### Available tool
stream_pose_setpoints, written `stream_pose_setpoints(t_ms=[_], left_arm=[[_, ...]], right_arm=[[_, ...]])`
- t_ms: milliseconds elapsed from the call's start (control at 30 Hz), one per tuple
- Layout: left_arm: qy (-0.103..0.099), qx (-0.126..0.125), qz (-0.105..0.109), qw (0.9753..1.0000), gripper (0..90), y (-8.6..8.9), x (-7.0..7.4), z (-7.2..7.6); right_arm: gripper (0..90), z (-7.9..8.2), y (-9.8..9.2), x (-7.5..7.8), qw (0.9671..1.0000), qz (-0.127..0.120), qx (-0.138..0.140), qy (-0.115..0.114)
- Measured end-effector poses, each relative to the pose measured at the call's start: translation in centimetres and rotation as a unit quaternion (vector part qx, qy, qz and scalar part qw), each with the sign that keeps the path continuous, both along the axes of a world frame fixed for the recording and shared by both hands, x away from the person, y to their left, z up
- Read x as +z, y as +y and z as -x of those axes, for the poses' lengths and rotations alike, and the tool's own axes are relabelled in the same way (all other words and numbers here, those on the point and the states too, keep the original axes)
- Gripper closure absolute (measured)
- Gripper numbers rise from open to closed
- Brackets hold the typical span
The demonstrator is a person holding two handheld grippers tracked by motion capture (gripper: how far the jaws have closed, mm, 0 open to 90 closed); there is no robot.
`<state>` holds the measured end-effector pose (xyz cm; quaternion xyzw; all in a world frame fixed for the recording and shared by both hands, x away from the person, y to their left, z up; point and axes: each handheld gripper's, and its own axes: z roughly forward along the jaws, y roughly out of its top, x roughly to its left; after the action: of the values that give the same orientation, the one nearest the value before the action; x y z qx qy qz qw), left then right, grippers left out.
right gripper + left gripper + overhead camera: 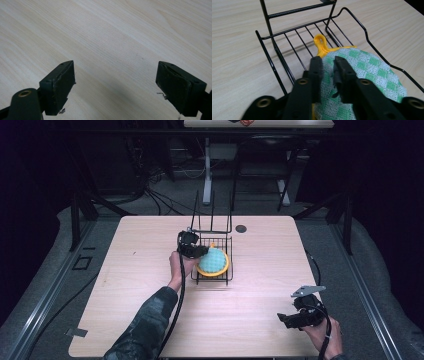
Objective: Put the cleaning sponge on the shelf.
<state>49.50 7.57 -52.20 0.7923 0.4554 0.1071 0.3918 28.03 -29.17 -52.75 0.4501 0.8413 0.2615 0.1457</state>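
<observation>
Table [150, 320] first: pale wood, with a black wire rack [212, 255] standing near its middle, a flat gridded tray with a taller frame rising at the far end. Inside the tray we see a round potholder [213, 261], green-and-white checked cloth with a yellow border. In the left gripper view its yellow hanging loop [320, 40] points toward the upright frame, and the cloth seems to drape onto the tray's rim on one side.

Our left gripper [192, 249] reaches in from the rack's left side. Its jaws are pinched together on a fold of the potholder [367, 67] close to the near edge, with a ridge of cloth bunched between them. Our right gripper [295, 317] hovers well apart over bare table near the front right corner, jaws spread wide with nothing between them [115, 82].

We judge the step in hand to be handling the potholder at the rack, either setting it down or lifting it out; we cannot tell which. To do it well, we should keep the pinch firm, since only a narrow fold is caught and soft cloth slips easily. We should move straight up or down, so the cloth and loop do not snag the wires, and watch that the light rack does not drag along.
</observation>
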Motion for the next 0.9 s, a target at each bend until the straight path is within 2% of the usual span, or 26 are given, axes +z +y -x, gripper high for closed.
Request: stream_pose_setpoints(t_ms=[67,167,233,367,400,533,567,900], left_arm=[[0.006,0.005,0.002,1.0000,59.2,0.3,0.1,0.1],[0.005,0.018,0.005,0.9998,43.2,0.9,0.6,0.5],[0.006,0.023,0.000,0.9997,36.2,1.5,0.7,0.8],[0.010,0.032,0.004,0.9994,24.7,2.4,0.8,1.5],[0.009,0.030,-0.005,0.9995,23.4,3.0,0.9,1.8],[0.005,0.030,-0.006,0.9995,19.1,3.9,1.3,2.3],[0.003,0.032,-0.013,0.9994,17.4,4.4,1.6,2.8],[-0.010,0.022,-0.025,0.9994,14.7,5.0,3.3,4.6]], right_arm=[[15.3,0.0,0.0,0.0,1.0000,-0.001,0.001,0.000],[15.2,0.0,0.1,0.1,1.0000,-0.004,-0.001,-0.003],[15.2,0.1,0.1,0.2,1.0000,-0.005,-0.002,-0.006],[15.2,0.3,0.1,0.3,0.9999,-0.005,-0.004,-0.009],[15.1,0.3,0.1,0.3,0.9999,-0.008,-0.004,-0.010],[15.0,0.1,-0.1,0.1,0.9999,-0.009,-0.006,-0.006],[15.0,0.1,-0.1,0.1,0.9999,-0.009,-0.005,-0.005],[15.0,0.4,0.6,0.4,0.9999,-0.007,0.005,-0.008]])
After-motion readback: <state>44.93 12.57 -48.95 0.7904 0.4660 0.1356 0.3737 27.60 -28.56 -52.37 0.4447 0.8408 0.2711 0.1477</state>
